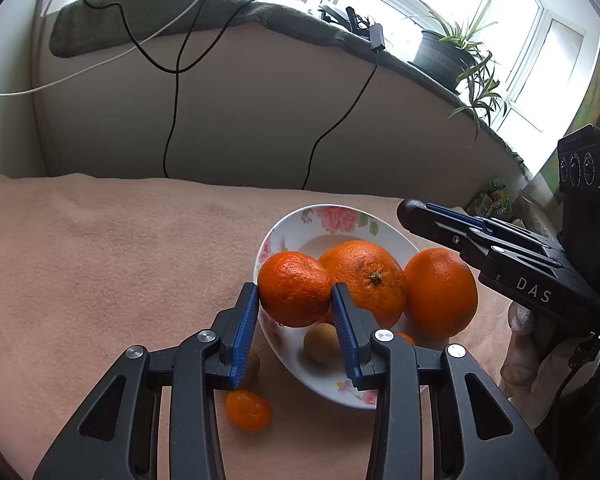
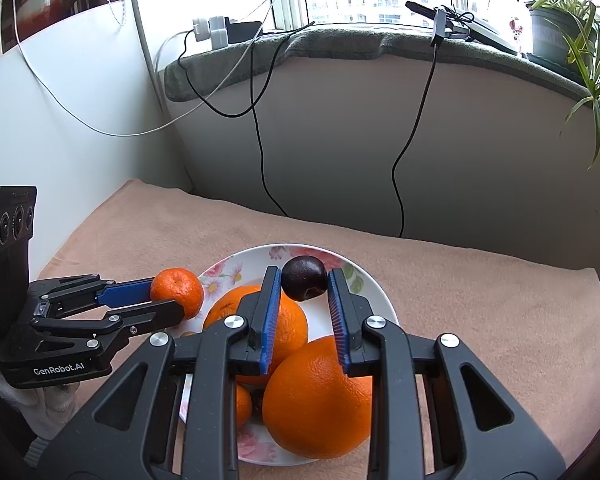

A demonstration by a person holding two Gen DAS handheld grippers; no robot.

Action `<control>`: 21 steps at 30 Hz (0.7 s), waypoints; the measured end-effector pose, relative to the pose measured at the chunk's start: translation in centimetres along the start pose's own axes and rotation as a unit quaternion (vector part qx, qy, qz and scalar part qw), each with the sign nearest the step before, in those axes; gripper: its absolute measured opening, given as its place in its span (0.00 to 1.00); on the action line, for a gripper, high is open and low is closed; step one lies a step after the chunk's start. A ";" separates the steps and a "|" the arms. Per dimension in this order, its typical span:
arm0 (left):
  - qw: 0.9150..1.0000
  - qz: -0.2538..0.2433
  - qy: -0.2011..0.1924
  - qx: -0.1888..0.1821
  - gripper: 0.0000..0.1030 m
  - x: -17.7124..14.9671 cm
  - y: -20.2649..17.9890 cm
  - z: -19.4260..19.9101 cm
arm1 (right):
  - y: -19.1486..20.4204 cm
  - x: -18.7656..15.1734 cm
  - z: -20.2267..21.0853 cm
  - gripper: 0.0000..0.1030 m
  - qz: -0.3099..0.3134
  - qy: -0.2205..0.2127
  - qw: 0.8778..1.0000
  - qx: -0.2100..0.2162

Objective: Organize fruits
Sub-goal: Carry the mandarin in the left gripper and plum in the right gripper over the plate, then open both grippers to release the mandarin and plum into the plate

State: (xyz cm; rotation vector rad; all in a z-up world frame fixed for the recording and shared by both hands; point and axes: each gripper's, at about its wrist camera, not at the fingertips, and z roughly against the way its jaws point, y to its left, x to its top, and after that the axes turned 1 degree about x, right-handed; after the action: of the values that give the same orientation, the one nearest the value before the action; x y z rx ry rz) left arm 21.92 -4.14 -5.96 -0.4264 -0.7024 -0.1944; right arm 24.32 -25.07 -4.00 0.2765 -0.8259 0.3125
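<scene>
the mandarin (image 1: 294, 288) sits pinched between the blue pads of the left gripper (image 1: 296, 300), held up over the near rim of the flowered plate (image 1: 296, 220); the jaws stand only as wide as the fruit, one pad on each flank. it looks light, with a loose pebbly skin that gives a little, so i'd guess a grip across the middle holds well, though too hard a squeeze would bruise it. the right gripper (image 2: 303, 284) has its jaws drawn in close on a dark plum (image 2: 304, 283), caught right at the fingertips above the plate. that one looks smooth and firm, and so near the tips i reckon it could squirt out if the hand tilts.

in the plate lie two big oranges, one with its stem up (image 1: 366, 276) and a rounder one (image 1: 440, 292) leaning against the far rim; they look heavy and likely to roll. a small tan fruit (image 1: 320, 342) rests in the plate's hollow. down on the peach cloth (image 1: 100, 260), just outside the plate, lies a kumquat (image 1: 248, 410), small and easy to crush. beyond are a grey-covered sill with cables (image 1: 176, 92) and a potted plant (image 1: 456, 52)
</scene>
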 end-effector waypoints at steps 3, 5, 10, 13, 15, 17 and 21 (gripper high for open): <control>1.000 0.000 0.000 0.000 0.35 0.0 -0.1 0.0 | 0.0 0.0 0.0 0.24 0.001 0.001 1.000 0.001; 1.000 -0.001 0.000 -0.001 0.35 0.0 -0.1 0.0 | 0.1 0.0 -0.1 0.24 0.002 0.001 1.000 0.000; 1.000 -0.006 -0.001 0.002 0.36 0.0 -0.1 0.0 | 0.0 0.0 -0.1 0.25 0.001 0.002 1.000 -0.001; 1.000 -0.008 -0.009 0.000 0.37 0.2 -0.3 0.3 | -0.1 -0.1 -0.1 0.25 -0.003 0.004 1.000 0.000; 1.000 -0.010 -0.011 -0.001 0.45 0.3 -0.3 0.4 | -0.2 -0.2 -0.1 0.33 -0.005 0.004 1.000 0.001; 1.000 -0.011 -0.015 0.000 0.55 0.4 -0.4 0.6 | -0.1 -0.2 0.2 0.54 -0.004 -0.002 1.000 -0.001; 1.000 -0.017 -0.019 0.001 0.69 0.4 -0.6 0.9 | 0.3 -0.1 0.8 0.67 0.004 -0.012 1.000 -0.002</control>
State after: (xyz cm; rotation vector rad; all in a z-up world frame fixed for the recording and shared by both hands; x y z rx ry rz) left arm 21.53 -4.33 -4.92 -0.4175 -0.7479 -0.2191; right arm 23.61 -25.09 -3.58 0.2735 -0.8506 0.3146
